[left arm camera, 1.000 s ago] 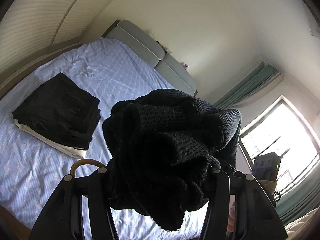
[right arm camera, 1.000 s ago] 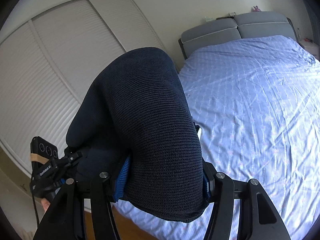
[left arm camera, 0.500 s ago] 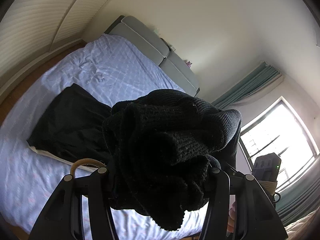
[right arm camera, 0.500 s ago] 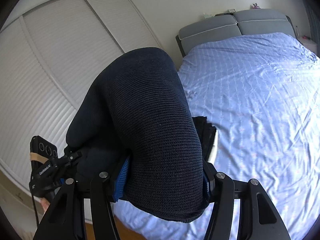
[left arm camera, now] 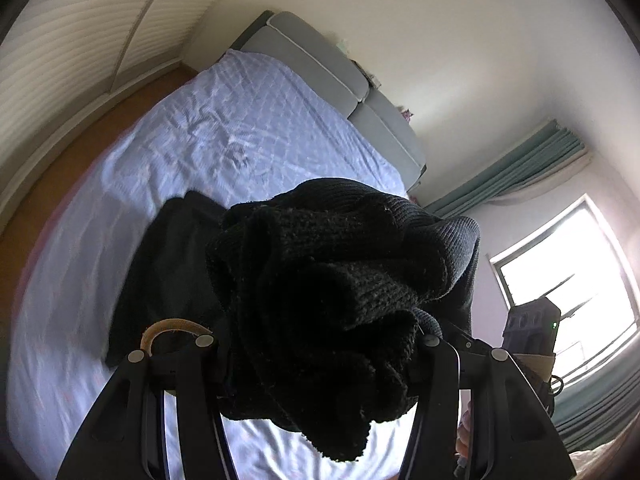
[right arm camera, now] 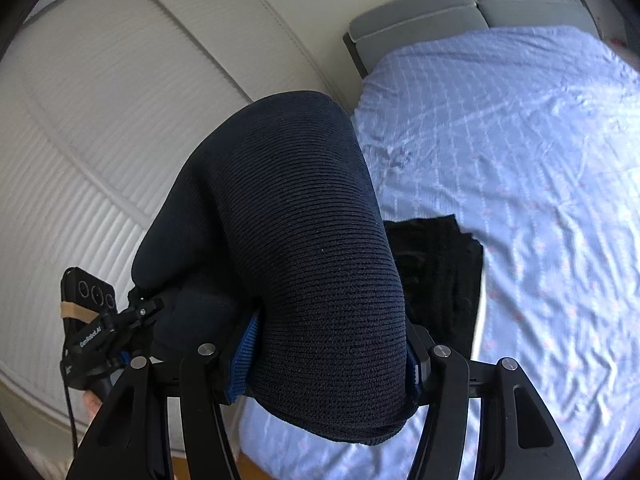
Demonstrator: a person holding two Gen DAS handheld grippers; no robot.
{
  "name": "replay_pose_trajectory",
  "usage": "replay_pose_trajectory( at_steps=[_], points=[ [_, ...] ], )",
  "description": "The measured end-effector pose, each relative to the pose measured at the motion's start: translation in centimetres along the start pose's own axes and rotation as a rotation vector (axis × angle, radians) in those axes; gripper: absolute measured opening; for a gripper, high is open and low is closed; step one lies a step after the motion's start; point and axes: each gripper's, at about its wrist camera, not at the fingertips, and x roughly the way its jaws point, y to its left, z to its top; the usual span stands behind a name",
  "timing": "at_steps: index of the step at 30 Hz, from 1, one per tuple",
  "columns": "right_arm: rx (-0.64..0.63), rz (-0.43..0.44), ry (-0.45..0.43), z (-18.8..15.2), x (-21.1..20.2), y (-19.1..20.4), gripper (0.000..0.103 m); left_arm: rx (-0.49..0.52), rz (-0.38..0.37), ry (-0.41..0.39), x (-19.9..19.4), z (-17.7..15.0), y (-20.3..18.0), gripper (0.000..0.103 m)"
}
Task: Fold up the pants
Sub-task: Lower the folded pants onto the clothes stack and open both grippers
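Observation:
Dark knit pants hang bunched between both grippers, held up above the bed. In the left wrist view my left gripper (left arm camera: 320, 344) is shut on a black crumpled bundle of the pants (left arm camera: 320, 288). In the right wrist view my right gripper (right arm camera: 320, 356) is shut on a smooth dark navy fold of the pants (right arm camera: 296, 232). The fabric hides the fingertips in both views. A folded stack of black garments (left arm camera: 168, 264) lies on the bed below, and it also shows in the right wrist view (right arm camera: 436, 268).
The bed with a light blue sheet (right arm camera: 540, 184) spreads below, with a grey headboard (right arm camera: 472, 4) at its far end. White slatted wardrobe doors (right arm camera: 100, 120) stand at the left. A window (left arm camera: 568, 272) with green curtains is at the right. Wood floor (left arm camera: 80, 144) borders the bed.
Both grippers have moved with the pants toward the folded black stack, which now sits closer and partly behind the held fabric in both views. Both grips are unchanged.

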Motion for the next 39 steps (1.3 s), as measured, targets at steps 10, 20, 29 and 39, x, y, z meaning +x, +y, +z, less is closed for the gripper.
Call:
replay_pose_trajectory(
  at_steps=[10, 20, 29, 39],
  points=[
    [0.195, -0.055, 0.138, 1.4, 9.6, -6.5, 0.060, -0.044, 0.062, 0.209, 11.4, 4.6, 5.5, 0.054],
    [0.236, -0.193, 0.316, -3.2, 15.0, -10.5, 0.070, -0.053, 0.335, 0.395, 17.9, -0.2, 11.6, 0.067],
    [0.134, -0.274, 0.346, -3.1, 15.0, -10.0, 0.091, -0.090, 0.449, 0.363, 15.9, 0.3, 13.3, 0.084],
    [-0.049, -0.369, 0.141, -3.7, 3.5, -5.3, 0.091, 0.281, 0.559, 0.169, 7.7, -1.2, 1.6, 0.085]
  ],
)
